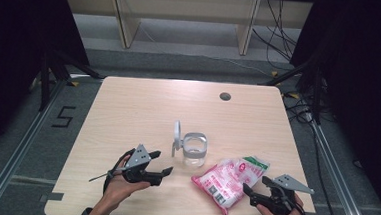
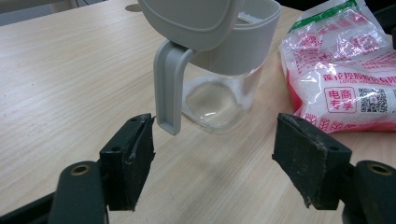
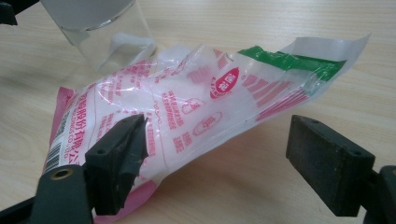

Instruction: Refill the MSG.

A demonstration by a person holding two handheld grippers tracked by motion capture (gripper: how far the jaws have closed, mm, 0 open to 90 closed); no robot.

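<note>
Wooden table; jar; pink bag

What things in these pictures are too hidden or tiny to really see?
- Jar top: cut off by the upper edge in the right gripper view.
- Flipped-up lid: cropped by the top edge in the left gripper view.
- Bag print: too small in the high view; QR label runs off the right edge.
- Bag's near corner: behind the right tongs' jaw.

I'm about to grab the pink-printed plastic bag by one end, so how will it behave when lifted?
The bag is thin, crinkled film, so it will probably sag and fold. The white contents look loose and may slide toward the low end. Its glossy surface could slip between the jaws.
</note>
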